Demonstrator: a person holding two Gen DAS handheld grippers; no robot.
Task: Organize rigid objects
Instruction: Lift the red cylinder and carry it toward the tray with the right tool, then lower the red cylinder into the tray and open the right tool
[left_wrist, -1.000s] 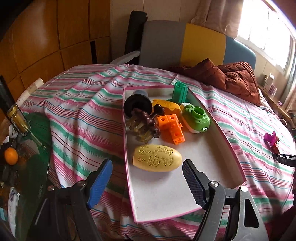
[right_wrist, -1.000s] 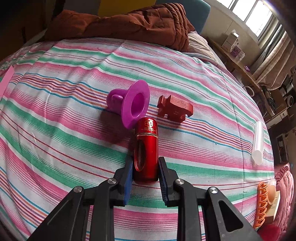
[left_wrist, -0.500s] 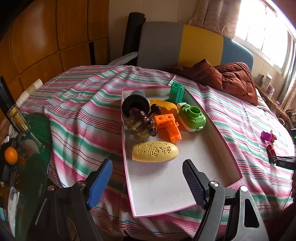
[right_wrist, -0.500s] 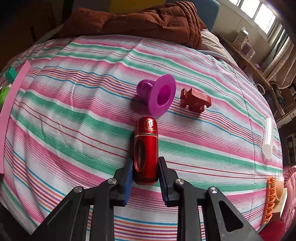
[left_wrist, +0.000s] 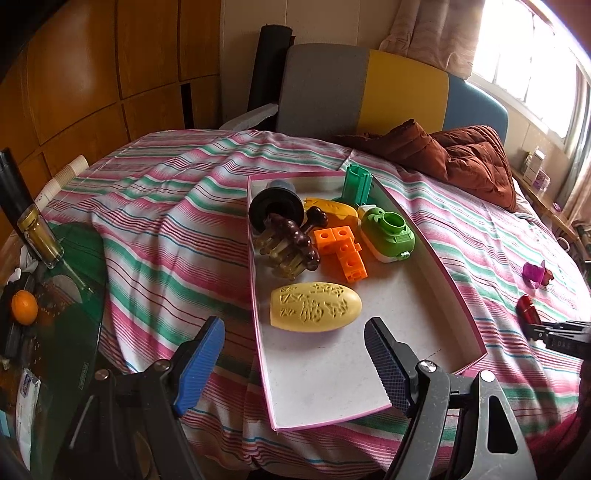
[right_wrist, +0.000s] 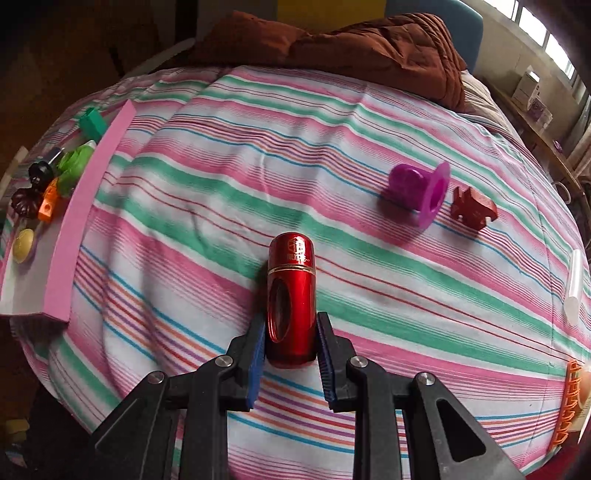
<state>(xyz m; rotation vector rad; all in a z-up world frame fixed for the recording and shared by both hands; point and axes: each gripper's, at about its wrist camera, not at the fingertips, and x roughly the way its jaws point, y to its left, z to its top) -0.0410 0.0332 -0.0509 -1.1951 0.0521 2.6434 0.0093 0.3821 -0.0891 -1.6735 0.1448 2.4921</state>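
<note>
With its two blue pads clamped on the sides of the red canister (right_wrist: 291, 295), the right gripper (right_wrist: 291, 341) has its prize and holds it above the striped bedspread (right_wrist: 221, 192). Out beyond it, the purple funnel (right_wrist: 421, 190) and the dark red block (right_wrist: 474, 208) lie just beside each other, loose on the cloth. Over on the other side, the left gripper (left_wrist: 295, 363) hangs wide open and empty over the pink-edged tray (left_wrist: 458, 295), where the yellow carved oval (left_wrist: 314, 312), orange blocks (left_wrist: 341, 251) and green toy (left_wrist: 388, 236) already sit. By the look of it, the sort is well along: the canister needs delivering, then two more pickups.
</note>
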